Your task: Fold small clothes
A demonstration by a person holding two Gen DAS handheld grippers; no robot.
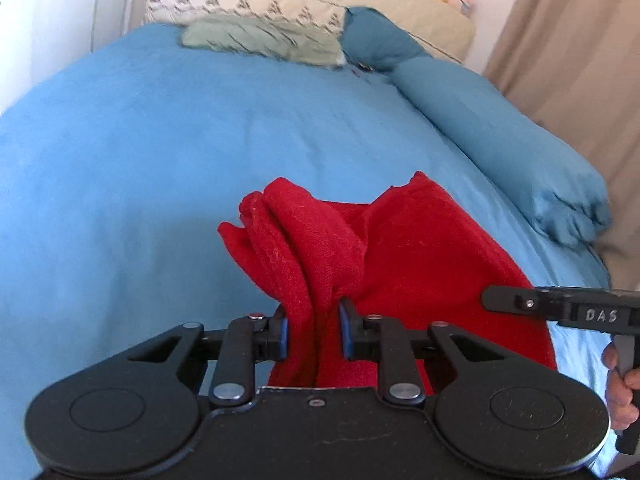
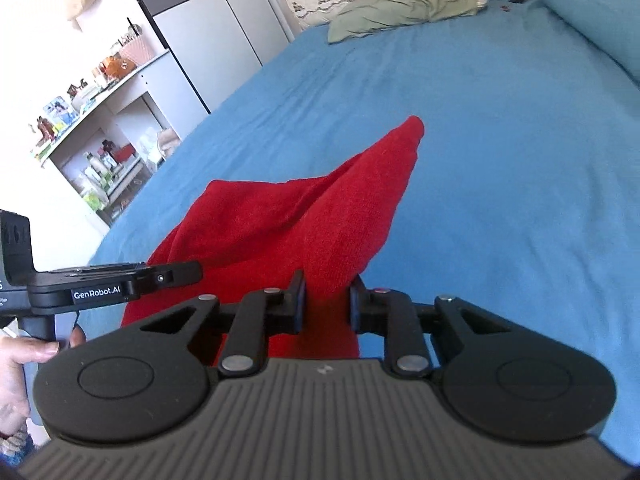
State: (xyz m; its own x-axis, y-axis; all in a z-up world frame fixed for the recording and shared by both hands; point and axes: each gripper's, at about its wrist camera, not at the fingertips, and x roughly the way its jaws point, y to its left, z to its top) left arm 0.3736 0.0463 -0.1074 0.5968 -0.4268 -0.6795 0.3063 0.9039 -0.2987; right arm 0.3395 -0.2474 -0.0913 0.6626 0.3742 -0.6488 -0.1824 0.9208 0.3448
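Note:
A small red knit garment is held up over the blue bed, bunched and draped. My left gripper is shut on one bunched edge of it. My right gripper is shut on another edge of the same red garment, which rises to a point ahead of it. The right gripper also shows at the right edge of the left wrist view. The left gripper shows at the left edge of the right wrist view. The garment's lower part is hidden behind the gripper bodies.
A green folded cloth and a cream patterned pillow lie at the head of the bed. A blue bolster runs along the right side. Shelves with bottles stand left of the bed. A curtain hangs at right.

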